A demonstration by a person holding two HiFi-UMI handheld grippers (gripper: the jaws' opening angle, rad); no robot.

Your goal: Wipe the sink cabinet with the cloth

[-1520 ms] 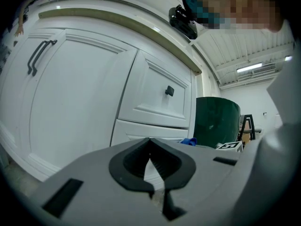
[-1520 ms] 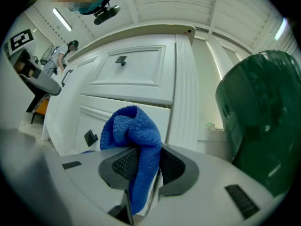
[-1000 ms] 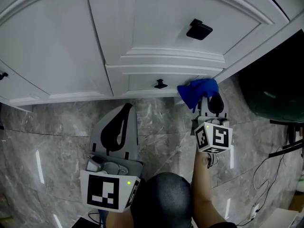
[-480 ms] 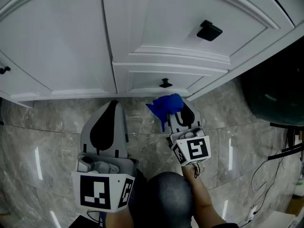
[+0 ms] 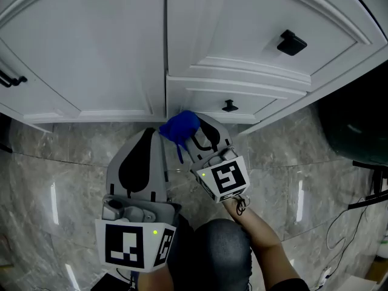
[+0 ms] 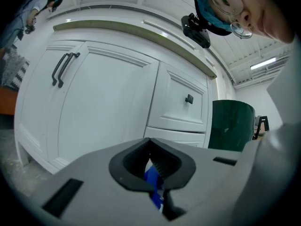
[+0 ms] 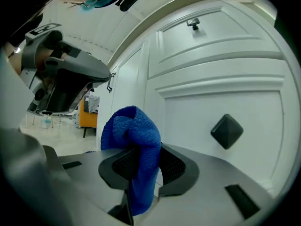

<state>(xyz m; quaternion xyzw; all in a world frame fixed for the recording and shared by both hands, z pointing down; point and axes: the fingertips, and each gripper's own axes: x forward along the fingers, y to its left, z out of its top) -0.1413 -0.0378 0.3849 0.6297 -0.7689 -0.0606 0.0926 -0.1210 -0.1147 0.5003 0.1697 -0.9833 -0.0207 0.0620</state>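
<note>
The white panelled sink cabinet (image 5: 109, 53) fills the upper part of the head view, standing on a grey marble floor (image 5: 60, 156), with a dark green bin (image 6: 230, 121) off to its right. The left gripper (image 5: 148, 135) hangs low in front of the door, jaws pressed together on nothing. The right gripper (image 5: 197, 132) has its jaws pinching a bunched blue microfibre cloth (image 5: 180, 126), which sits at the cabinet's bottom edge, near the seam between the door and the low drawer with the small black knob (image 5: 230, 107). Whether the cloth touches the paint I cannot tell. The wiping looks to be under way along the base; the next stroke probably calls for firm, even pressure across the face.
</note>
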